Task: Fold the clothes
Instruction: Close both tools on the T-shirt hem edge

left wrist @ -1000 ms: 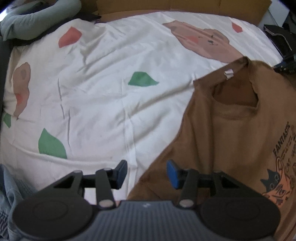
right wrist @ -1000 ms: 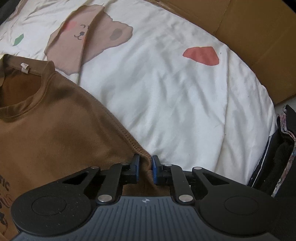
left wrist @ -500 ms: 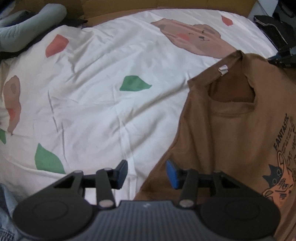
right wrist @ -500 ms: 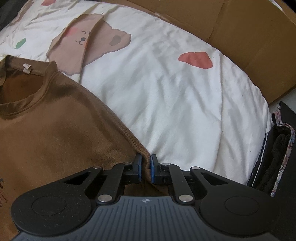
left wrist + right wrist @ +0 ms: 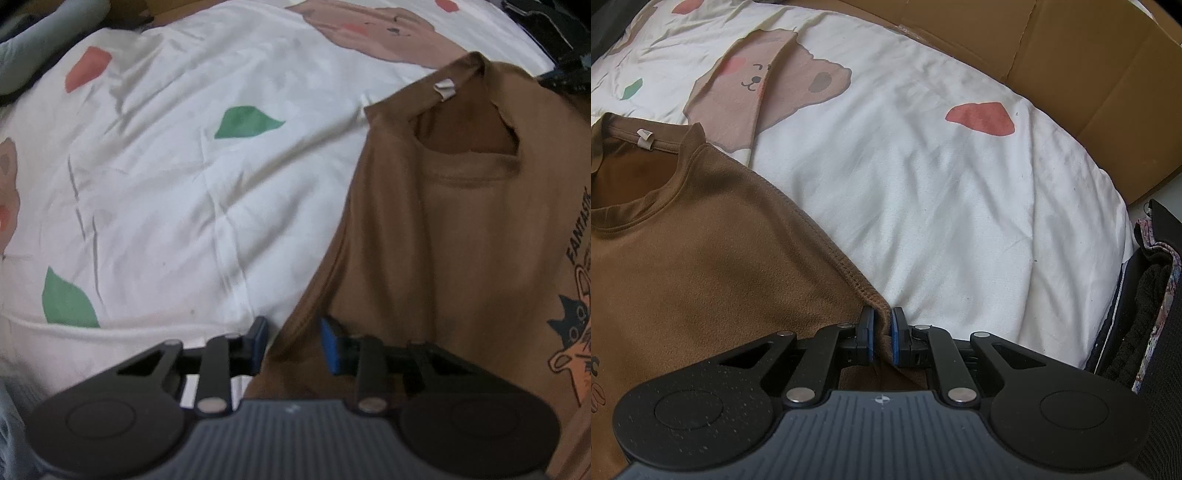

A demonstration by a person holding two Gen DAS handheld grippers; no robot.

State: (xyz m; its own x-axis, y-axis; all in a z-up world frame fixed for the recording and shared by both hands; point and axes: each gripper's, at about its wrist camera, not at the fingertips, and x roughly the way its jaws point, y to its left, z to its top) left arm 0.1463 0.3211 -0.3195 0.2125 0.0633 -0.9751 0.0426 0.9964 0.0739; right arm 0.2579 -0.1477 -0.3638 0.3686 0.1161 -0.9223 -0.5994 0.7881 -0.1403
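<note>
A brown T-shirt (image 5: 461,240) with a cat print lies front up on the white printed bedsheet (image 5: 184,184), its neck hole toward the far side. My left gripper (image 5: 293,341) is low over the shirt's left side edge. Its jaws are closing with the folded edge between them, and a gap still shows between the pads. In the right wrist view my right gripper (image 5: 882,339) is shut on the stitched right edge of the T-shirt (image 5: 701,251), with cloth bunched between the blue pads.
Brown cardboard (image 5: 1089,74) stands behind the bedsheet (image 5: 942,203). Dark clothing (image 5: 1152,314) is piled beyond the bed's right edge. A grey-blue garment (image 5: 37,44) lies at the far left corner, and dark items (image 5: 546,29) sit at the far right.
My left gripper has sunk onto the shirt's left edge and its jaws have narrowed around it. The right gripper stays put, its jaws a little tighter on the right edge.
</note>
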